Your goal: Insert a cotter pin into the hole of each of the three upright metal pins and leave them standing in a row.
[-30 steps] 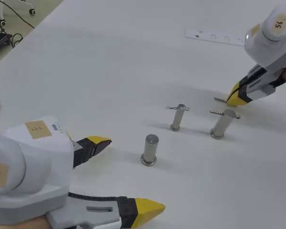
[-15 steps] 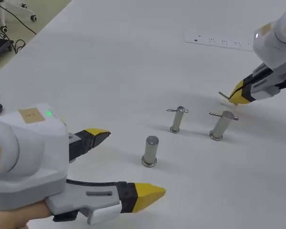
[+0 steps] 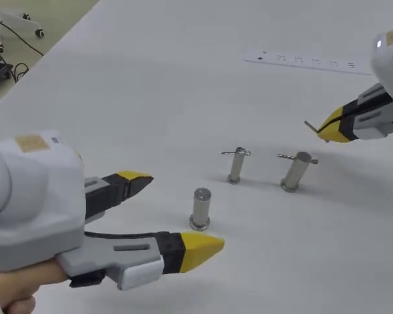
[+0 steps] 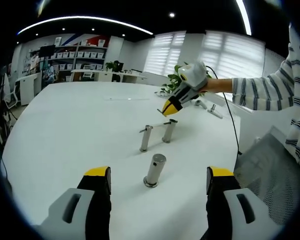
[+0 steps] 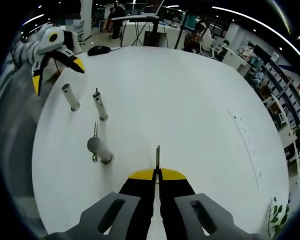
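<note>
Bright, even light falls from above the matte white worktop (image 3: 183, 85). In the left gripper view, long white ceiling light strips (image 4: 85, 18) arc over it and pale blinded windows (image 4: 230, 55) glow beyond its far edge. The worktop reads as a flat, even white. On it, the short upright silver metal pins (image 3: 200, 208) throw faint, soft shadows at their bases and carry thin highlights. Both gripper views bend strongly outward, so the room around the worktop curves, compresses and softens. The head view is straight and sharp.
</note>
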Motion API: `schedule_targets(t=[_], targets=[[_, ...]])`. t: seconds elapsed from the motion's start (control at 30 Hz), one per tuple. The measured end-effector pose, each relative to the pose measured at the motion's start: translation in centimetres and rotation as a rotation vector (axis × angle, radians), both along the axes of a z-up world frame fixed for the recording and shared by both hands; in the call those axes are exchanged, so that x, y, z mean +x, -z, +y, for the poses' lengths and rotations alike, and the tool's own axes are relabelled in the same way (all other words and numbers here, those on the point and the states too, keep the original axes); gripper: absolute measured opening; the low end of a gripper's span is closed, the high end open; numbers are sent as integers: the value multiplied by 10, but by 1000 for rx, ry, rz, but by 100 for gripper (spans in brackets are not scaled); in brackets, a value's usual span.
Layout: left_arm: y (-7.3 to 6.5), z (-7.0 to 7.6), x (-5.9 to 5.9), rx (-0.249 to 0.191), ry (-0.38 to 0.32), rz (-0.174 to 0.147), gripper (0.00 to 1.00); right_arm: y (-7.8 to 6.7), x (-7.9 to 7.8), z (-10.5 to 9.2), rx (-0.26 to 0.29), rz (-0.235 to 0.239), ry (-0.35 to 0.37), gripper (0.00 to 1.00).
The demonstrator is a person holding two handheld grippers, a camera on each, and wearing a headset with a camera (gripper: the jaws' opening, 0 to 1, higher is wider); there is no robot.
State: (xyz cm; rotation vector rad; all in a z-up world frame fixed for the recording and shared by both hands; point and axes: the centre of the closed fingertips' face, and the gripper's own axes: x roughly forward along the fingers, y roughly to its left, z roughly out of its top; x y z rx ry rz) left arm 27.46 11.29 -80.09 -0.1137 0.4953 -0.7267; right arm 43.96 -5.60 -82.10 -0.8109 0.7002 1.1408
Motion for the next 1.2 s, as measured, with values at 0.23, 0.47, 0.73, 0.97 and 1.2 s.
schedule_targets(t=[0.23,0.47,0.73,0.97,1.2], targets=[[-8,-2,6,-14,6,-5,73,-16,-11,3,69,-34,10,2],[-15,-6,11,-26,19,-14,65,-32,-26,11,149,-59,23,2],[-20,-13,18,-67,27,21,55,-48,-44,20,235,-76,12,2],[-23,-18,22,-85,36,47,49,-62,-73,29,263,-97,-13,2],[-32,-28,30,-141,27,71,42,-68,-88,37,290,-130,-22,2]])
